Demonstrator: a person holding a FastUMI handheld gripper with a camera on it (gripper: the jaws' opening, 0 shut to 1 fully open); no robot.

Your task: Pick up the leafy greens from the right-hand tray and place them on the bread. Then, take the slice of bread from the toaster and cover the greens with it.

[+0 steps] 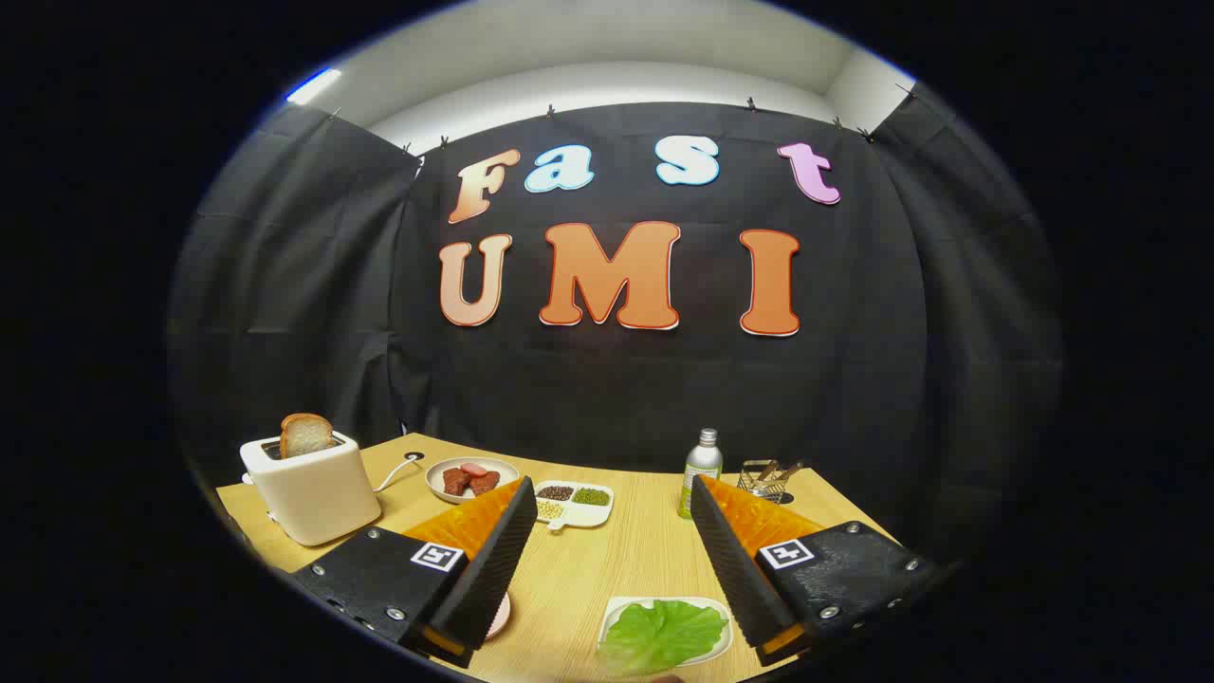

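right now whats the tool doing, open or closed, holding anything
Tool: open, fingers wide apart, holding nothing; the leafy greens lie on their tray between the fingers, untouched.

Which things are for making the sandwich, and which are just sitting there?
For the job: leafy greens on their tray, toaster, bread slice, the open tool.

Just lying about: plate of meat, divided dish, bottle, wire basket.

pale round plate (500, 617) mostly hidden behind the left finger, contents can't tell; white oval tray (621, 607) holding the green leafy lettuce (661, 634) partly covered by the right finger, leaf's near edge blurred; small wire basket (764, 479) contents too small to identify; white toaster (313, 489) base partly hidden
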